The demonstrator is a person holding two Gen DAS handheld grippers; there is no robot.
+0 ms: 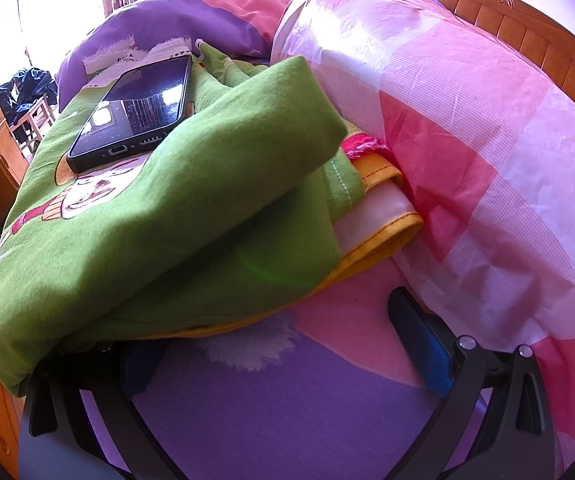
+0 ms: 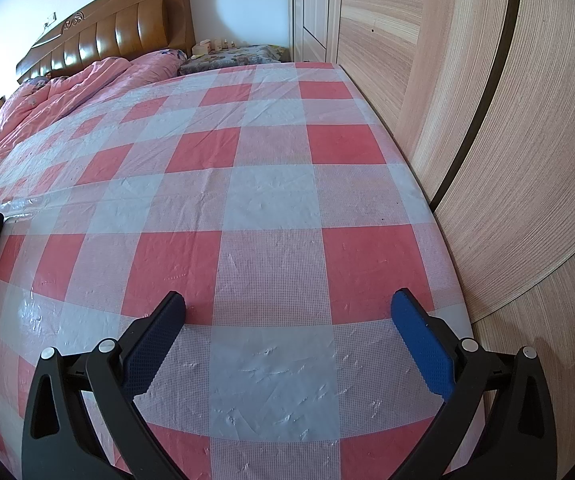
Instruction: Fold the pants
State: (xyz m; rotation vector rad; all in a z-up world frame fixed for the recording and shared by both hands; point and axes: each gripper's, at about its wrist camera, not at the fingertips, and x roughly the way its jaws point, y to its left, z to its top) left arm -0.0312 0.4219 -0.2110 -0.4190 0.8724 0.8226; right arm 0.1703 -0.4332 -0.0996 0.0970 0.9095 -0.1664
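The green pants [image 1: 175, 216] lay soft and limp at frame centre — best pinched at the yellow hem [image 1: 375, 248]; both the left gripper [image 1: 271, 332] and the right gripper [image 2: 289, 312] gaped wide, empty.

The bed [image 2: 271, 200] is covered by a red-and-white checked plastic sheet [image 2: 263, 152], bare in the right wrist view. Left of that sheet, green pants [image 1: 191, 216] lie bunched on a purple-and-pink blanket [image 1: 271, 392], a black phone [image 1: 135, 112] resting on them.
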